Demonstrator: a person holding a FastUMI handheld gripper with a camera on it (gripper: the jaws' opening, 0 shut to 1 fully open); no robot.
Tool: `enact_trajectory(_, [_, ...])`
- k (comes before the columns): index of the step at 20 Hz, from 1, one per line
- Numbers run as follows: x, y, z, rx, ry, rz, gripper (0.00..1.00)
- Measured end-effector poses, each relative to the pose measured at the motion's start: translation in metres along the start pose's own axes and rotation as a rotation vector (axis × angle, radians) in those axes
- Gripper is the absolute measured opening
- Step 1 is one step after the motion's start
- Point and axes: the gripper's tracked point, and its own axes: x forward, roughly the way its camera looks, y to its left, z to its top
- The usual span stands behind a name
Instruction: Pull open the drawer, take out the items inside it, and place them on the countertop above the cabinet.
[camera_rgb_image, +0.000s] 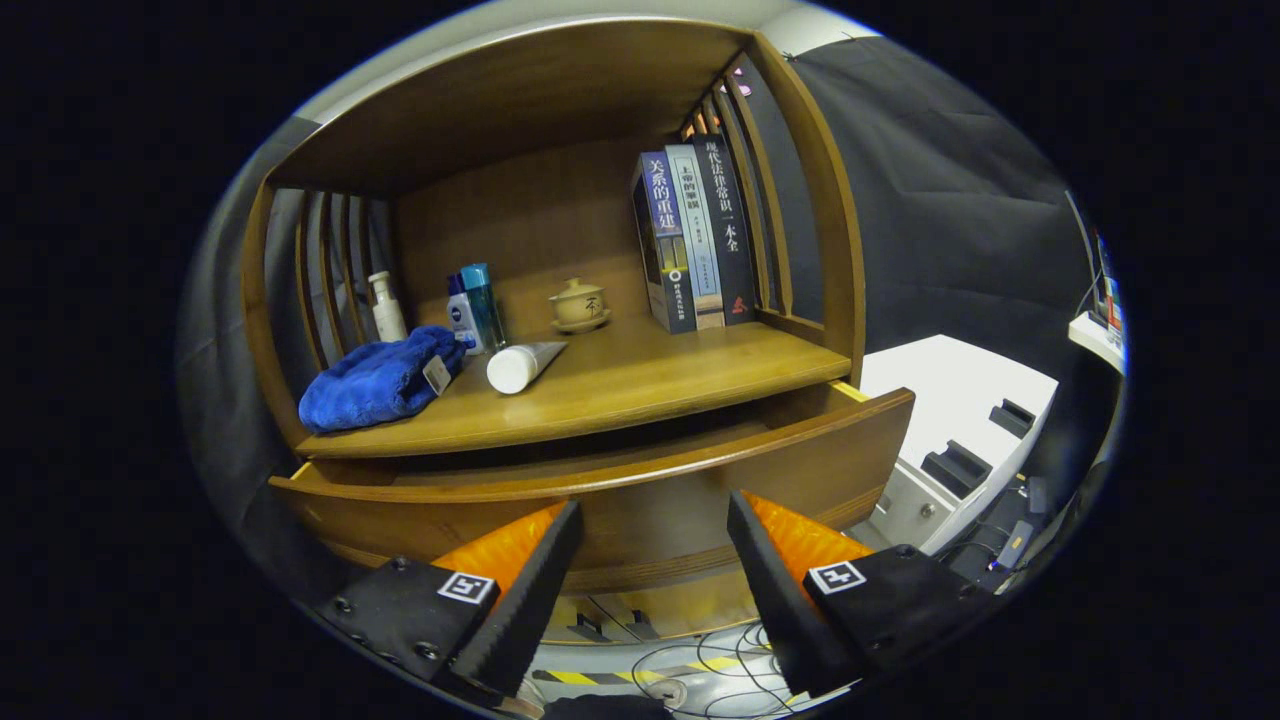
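Jaws of the gripper (655, 560) are standing spread wide apart with nothing between them, hovering just in front of the wooden front panel of the drawer (620, 490). That panel is sitting directly ahead of and between the two fingers, apart from them as far as the picture lets me judge; neither finger is pressing on it.

The drawer is already standing pulled out from the cabinet (800, 200), its front well clear of the table (650, 385) above it, so the opening step is looking done. From this low angle the front panel is hiding the drawer's inside, so I cannot tell whether anything is lying in it.

On the table, beyond the jaws and above the drawer, several things are resting: a crumpled blue cloth (380, 380) toward the left, a white tube (522, 364) lying on its side just beside it, a small white bottle (386, 308) and a blue-capped bottle (480, 305) further back, a lidded cup (579, 303) on a saucer, and three books (695, 240) standing upright against the right slats. Some of these may be items already taken out, though that is only a guess. What is remaining, I judge, is lifting the gripper to look over the front panel and checking for anything left.
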Motion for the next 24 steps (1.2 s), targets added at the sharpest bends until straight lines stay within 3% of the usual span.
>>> enact_trajectory(10, [0.050,0.010,0.016,-0.010,-0.005,-0.018,0.98])
enact_trajectory(24, [0.039,0.013,0.015,0.024,-0.005,-0.022,0.97])
